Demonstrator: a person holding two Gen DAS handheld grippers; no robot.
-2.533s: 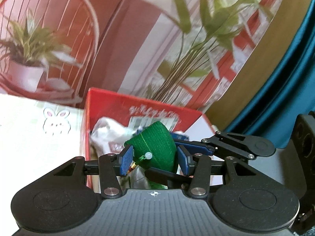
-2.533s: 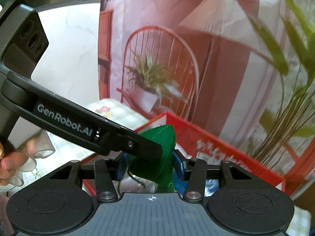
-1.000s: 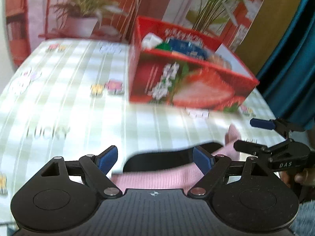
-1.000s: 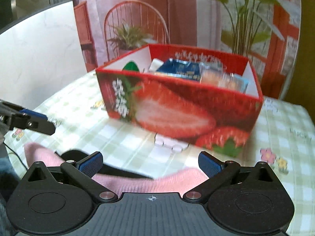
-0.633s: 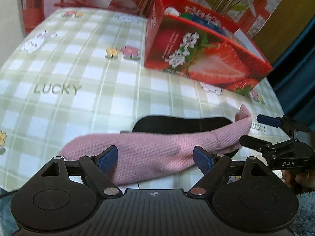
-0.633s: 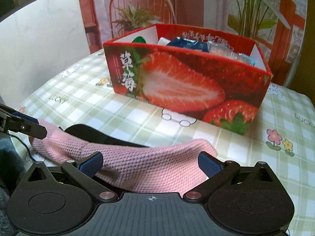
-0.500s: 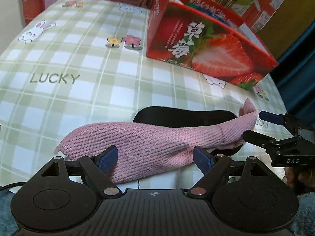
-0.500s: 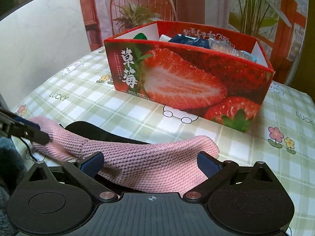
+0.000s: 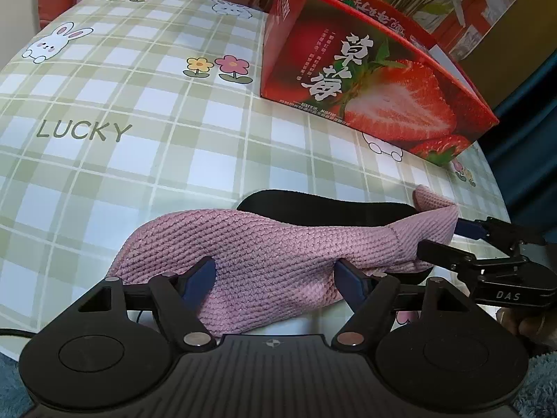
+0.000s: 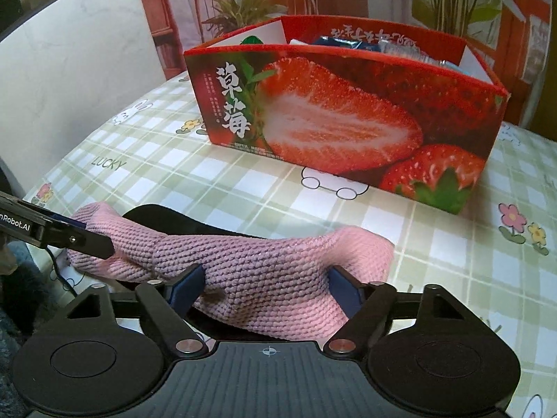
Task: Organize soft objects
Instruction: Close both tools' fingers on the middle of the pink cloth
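A pink knitted hat (image 9: 278,244) lies across a black soft item (image 9: 323,205) near the table's front edge; it also shows in the right wrist view (image 10: 257,268). My left gripper (image 9: 276,275) is open, its blue pads either side of the hat's left part. My right gripper (image 10: 264,289) is open around the hat's right part. Each gripper's fingers show in the other view, at the hat's ends. The red strawberry box (image 10: 341,118) stands behind, with a green item (image 10: 252,40) and packets inside.
The table has a green checked cloth (image 9: 139,122) with "LUCKY", rabbits and flowers. The strawberry box (image 9: 365,80) stands at the back right. A white wall panel (image 10: 69,69) is at the left. A thin black cable (image 10: 62,275) runs by the front edge.
Both grippers let go of the green item at the box, opened, and came back down to the front of the table. They have closed in on the pink hat, which now lies between both pairs of pads.
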